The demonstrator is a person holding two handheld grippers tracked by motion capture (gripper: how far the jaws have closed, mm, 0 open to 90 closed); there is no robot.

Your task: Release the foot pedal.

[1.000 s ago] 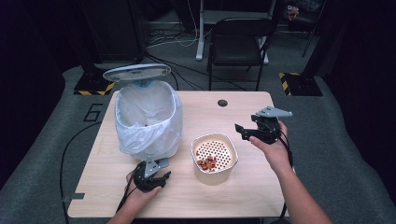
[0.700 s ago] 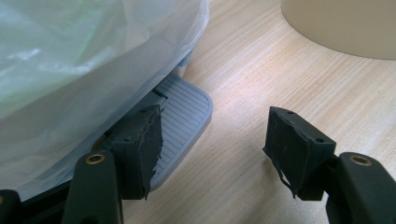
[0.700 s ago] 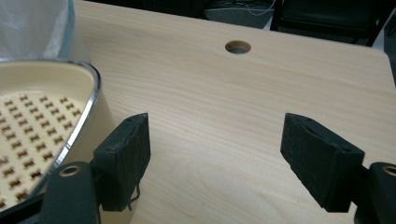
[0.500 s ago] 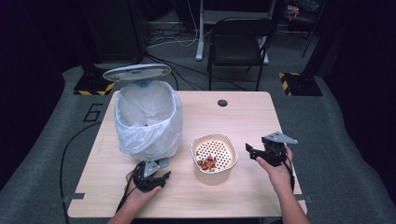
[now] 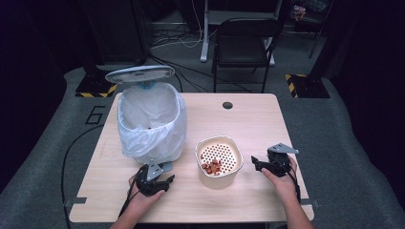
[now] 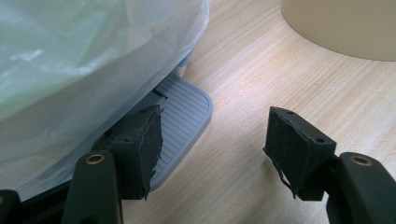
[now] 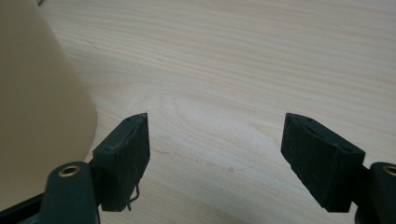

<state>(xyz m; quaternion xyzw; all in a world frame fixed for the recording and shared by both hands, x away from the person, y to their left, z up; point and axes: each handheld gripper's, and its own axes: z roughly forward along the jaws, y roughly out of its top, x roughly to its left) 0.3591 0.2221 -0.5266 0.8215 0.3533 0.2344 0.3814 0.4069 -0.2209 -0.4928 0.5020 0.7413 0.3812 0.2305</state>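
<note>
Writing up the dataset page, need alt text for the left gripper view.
The left gripper is open just above a light wooden table, one jaw over the grey ribbed foot pedal of a bin lined with a clear plastic bag. The base of a beige container sits at top right.

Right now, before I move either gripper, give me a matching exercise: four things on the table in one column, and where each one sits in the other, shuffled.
Things:
1. bin
2. beige bowl
3. left gripper
4. right gripper

Places:
A. open, just right of the bowl
B. left part of the table, lid up, lined with a clear bag
C. open, at the bin's grey pedal
D. middle front of the table, reddish scraps inside

Pairs: 1-B, 2-D, 3-C, 4-A
</note>
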